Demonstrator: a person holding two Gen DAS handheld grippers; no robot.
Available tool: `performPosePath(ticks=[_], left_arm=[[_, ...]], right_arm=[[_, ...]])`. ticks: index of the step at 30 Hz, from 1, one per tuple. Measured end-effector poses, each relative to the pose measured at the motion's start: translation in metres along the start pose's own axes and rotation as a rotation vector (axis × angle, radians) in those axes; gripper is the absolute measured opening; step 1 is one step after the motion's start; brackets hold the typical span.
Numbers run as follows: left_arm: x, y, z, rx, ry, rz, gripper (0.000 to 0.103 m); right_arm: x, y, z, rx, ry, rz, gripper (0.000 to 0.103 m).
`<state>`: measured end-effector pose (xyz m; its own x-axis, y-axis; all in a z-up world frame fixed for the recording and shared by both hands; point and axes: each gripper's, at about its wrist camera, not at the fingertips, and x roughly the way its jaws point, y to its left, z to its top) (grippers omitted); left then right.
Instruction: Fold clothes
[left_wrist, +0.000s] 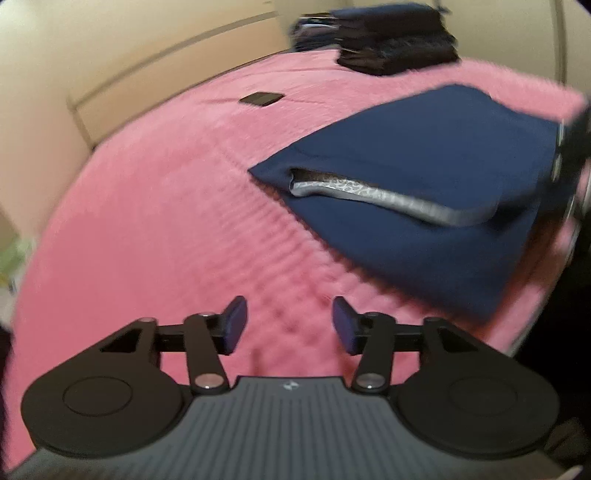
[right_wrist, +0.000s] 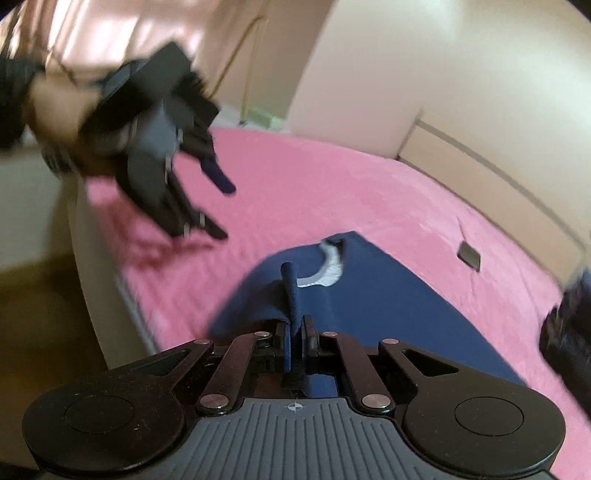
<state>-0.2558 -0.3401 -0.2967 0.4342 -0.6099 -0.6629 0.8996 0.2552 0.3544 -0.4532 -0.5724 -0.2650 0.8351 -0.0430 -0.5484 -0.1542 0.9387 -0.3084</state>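
pinching one navy garment (right_wrist: 369, 295), right claw (right_wrist: 294, 332); left claw (left_wrist: 290, 325) agape.

no readable text, labels or brands anywhere

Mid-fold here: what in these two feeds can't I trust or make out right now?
- Dark stack: left wrist view, motion blur; item count unreadable. In the right wrist view the frame edge cuts it off.
- Small dark object on the pink blanket: too small and blurred to identify.
- Navy garment: its near part is hidden under the right tongs shut on it.
- Left tongs: open, blurred in the right wrist view.
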Motion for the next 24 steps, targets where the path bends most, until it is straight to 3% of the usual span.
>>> performPosePath(ticks=[4, 13, 15, 16, 17, 19, 24], left_arm=[[0.033, -0.011, 0.016, 0.274, -0.041, 0.026, 0.057], [0.094, -0.013, 0.054, 0.59, -0.104, 0.018, 0.06], [0.108, -0.013, 0.063, 0.66, -0.118, 0.016, 0.055], [0.115, -0.013, 0.067, 0.695, -0.125, 0.015, 0.046], [0.122, -0.014, 0.071, 0.73, -0.133, 0.015, 0.027], [0.132, -0.014, 0.08, 0.785, -0.143, 0.012, 0.008], [0.106, -0.027, 0.128, 0.784, -0.194, 0.051, 0.005]], right_arm=[[-0.011, -0.018, 0.008, 0.077, -0.021, 0.026, 0.003], [-0.035, -0.036, 0.006, 0.155, -0.066, 0.024, 0.003], [-0.04, -0.036, 0.002, 0.178, -0.071, 0.032, 0.003], [-0.042, -0.038, 0.0, 0.196, -0.077, 0.033, 0.003], [-0.043, -0.04, -0.002, 0.214, -0.083, 0.034, 0.003], [-0.048, -0.045, -0.007, 0.265, -0.099, 0.037, 0.003], [-0.088, -0.067, -0.025, 0.422, -0.17, -0.018, 0.003]])
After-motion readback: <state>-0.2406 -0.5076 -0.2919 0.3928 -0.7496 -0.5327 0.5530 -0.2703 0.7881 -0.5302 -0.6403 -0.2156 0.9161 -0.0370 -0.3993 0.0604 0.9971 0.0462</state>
